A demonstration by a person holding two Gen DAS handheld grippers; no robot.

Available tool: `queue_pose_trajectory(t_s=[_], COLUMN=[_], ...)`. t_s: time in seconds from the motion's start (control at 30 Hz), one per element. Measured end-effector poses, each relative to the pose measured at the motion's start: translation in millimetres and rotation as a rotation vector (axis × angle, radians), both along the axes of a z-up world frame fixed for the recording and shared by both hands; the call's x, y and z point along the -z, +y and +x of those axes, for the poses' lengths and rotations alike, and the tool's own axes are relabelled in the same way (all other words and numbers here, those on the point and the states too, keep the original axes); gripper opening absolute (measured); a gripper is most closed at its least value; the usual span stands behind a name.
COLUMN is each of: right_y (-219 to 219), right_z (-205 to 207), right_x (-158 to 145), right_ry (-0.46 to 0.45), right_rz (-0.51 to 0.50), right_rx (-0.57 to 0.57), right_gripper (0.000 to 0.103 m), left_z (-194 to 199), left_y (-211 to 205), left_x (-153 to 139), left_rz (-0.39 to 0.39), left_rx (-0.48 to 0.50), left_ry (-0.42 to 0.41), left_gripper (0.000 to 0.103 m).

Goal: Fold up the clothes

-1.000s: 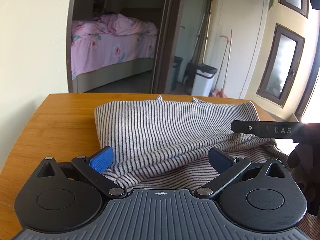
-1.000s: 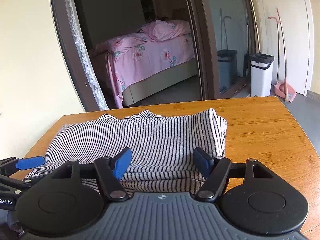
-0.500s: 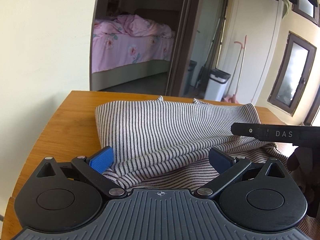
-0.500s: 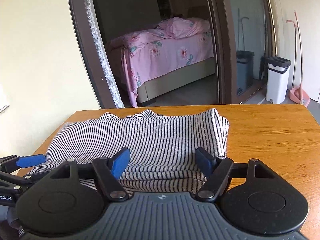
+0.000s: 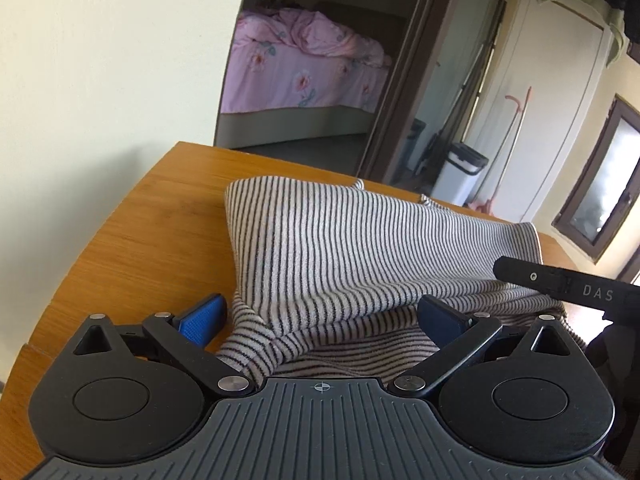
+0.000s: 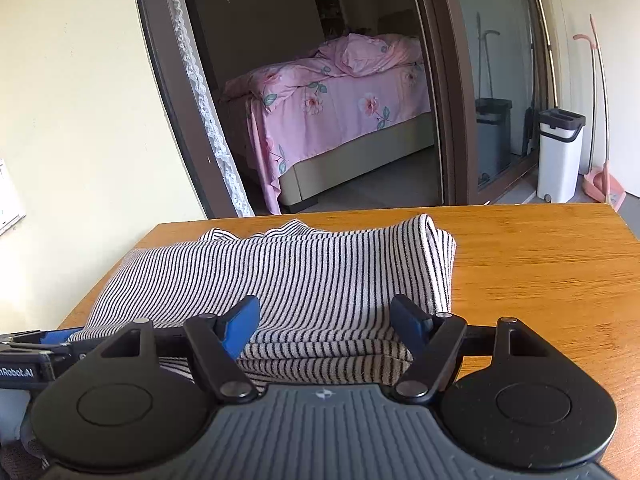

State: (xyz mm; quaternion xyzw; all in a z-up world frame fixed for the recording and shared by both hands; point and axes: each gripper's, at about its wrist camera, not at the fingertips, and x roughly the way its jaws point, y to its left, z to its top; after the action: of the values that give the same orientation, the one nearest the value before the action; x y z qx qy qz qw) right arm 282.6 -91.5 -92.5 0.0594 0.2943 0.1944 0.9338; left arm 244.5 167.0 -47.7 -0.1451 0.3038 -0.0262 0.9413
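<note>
The striped top (image 6: 304, 276) lies mid-frame on the wooden surface (image 6: 540, 264), already folded into layers; a final fold probably remains. Left gripper (image 5: 320, 316) and right gripper (image 6: 324, 324) gape wide, holding nothing.

A wooden table (image 6: 540, 264) fills mid-frame; 1 folded striped garment (image 6: 304, 276) lies directly on it, centre-left.

The near edge of the striped garment (image 5: 360, 248) disappears behind the left gripper (image 5: 320, 322) body at frame bottom. In the right wrist view, the worktop (image 6: 540, 256) runs off the right edge, and the bed (image 6: 340, 92) is half hidden by the doorframe.
</note>
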Motion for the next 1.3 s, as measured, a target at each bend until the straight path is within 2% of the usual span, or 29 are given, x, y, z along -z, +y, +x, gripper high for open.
queue_pose_trajectory(t_s=[0.03, 0.13, 0.23, 0.3, 0.53, 0.87, 0.93, 1.1, 1.2, 1.27, 1.3], right_y=[0.9, -1.9, -2.6, -2.6, -5.5, -12.5, -12.4, -0.8, 7.5, 21.1, 30.7], right_z=[-1.0, -4.5, -6.9, -7.9, -8.7, -6.0, -6.8, -11.8, -6.8, 5.8, 15.6], right_x=[0.0, 0.7, 1.1, 1.5, 2.4, 2.9, 1.9, -10.2, -29.8, -41.6, -45.3], right_ry=[-0.002, -0.003, -0.004, -0.004, -0.004, 0.003, 0.012, 0.049, 0.022, -0.019, -0.025], right_rz=[-0.007, 0.005, 0.004, 0.003, 0.026, 0.071, 0.055, -0.062, -0.078, -0.119, -0.143], right_rx=[-0.001, -0.001, 0.004, 0.005, 0.002, -0.002, -0.005, -0.018, -0.026, -0.053, -0.077], right_gripper=[0.073, 0.073, 0.073, 0.073, 0.073, 0.074, 0.073, 0.073, 0.073, 0.063, 0.053], left_z=[-1.9, -6.7, -9.0, -8.4, -14.0, -14.6, -15.0, -12.0, -10.8, -10.0, -9.6], left_y=[4.1, 6.4, -3.4, -8.0, -10.9, -25.1, -25.9, -21.4, -19.1, -17.3, -16.5], left_x=[0.5, -0.9, -7.2, -8.5, -10.7, -12.0, -11.7, -10.3, -9.2, -8.5, -8.1], left_rz=[-0.022, -0.023, 0.041, 0.063, 0.074, 0.136, 0.141, 0.125, 0.111, 0.101, 0.095], left_rx=[-0.028, -0.07, -0.06, -0.042, -0.022, 0.018, 0.017, 0.012, 0.015, 0.018, 0.02], left_ry=[-0.01, -0.04, -0.088, -0.089, -0.135, -0.126, -0.122, -0.112, -0.103, -0.098, -0.095], left_gripper=[0.103, 0.103, 0.103, 0.103, 0.103, 0.103, 0.103, 0.103, 0.103, 0.103, 0.103])
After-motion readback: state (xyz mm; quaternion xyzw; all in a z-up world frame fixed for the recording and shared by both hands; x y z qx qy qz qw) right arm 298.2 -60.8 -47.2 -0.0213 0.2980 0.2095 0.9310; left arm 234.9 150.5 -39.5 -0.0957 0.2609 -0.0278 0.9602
